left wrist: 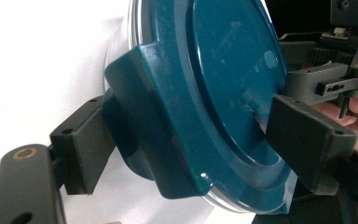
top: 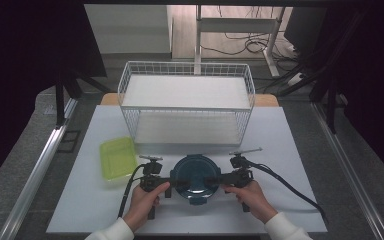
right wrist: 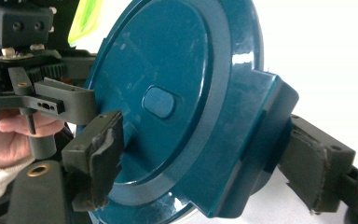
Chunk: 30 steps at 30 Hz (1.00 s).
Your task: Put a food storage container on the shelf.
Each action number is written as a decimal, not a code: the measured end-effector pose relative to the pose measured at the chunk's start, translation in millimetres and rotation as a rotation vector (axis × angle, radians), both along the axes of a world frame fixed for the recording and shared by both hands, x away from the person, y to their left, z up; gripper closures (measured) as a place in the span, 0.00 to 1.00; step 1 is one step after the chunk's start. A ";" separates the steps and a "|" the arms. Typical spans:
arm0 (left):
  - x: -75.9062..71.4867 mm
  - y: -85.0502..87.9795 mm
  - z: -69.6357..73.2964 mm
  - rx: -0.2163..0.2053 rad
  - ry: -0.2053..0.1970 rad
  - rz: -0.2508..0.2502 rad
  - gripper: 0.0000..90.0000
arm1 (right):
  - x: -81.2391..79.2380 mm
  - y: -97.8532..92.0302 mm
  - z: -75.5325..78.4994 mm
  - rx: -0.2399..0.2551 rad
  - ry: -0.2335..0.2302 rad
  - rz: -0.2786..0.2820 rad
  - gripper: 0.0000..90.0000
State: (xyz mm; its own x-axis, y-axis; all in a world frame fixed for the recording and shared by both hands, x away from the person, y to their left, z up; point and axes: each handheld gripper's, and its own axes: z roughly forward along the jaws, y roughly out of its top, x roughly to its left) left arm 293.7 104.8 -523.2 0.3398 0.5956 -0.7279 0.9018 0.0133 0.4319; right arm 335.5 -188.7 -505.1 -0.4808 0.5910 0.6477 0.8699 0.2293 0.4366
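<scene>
Left gripper view: the left tool (left wrist: 186, 140) has one jaw under the side latch flap of the round teal-lidded container (left wrist: 205, 93) and the other over the lid top; whether the pads press I cannot tell, though the jaws stand wide around it. In the right gripper view the right tool (right wrist: 205, 158) brackets the opposite latch flap the same way, one worn pad on the lid face, one behind the flap. Taking opposite sides likely steadies the container for working the latches or lifting it level. In the high view it sits on the white table (top: 280, 150) at the near edge, between both hands, just in front of the empty two-tier wire rack (top: 187, 100), with a lime-green lid (top: 116, 157) lying flat to its left.
</scene>
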 end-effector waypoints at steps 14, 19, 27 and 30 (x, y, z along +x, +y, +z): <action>-8.8 2.8 11.2 0.011 -0.018 0.039 0.32 | -10.3 -6.7 8.8 0.021 0.005 -0.072 0.35; -13.8 1.8 16.7 0.025 -0.032 0.043 0.35 | -15.0 -7.5 12.5 0.020 0.006 -0.088 0.37; -16.0 0.9 19.5 0.036 -0.034 0.048 0.35 | -17.4 -7.0 14.8 0.012 -0.003 -0.088 0.37; -16.7 0.3 20.6 0.038 -0.040 0.052 0.36 | -18.0 -7.2 15.9 0.011 -0.003 -0.088 0.37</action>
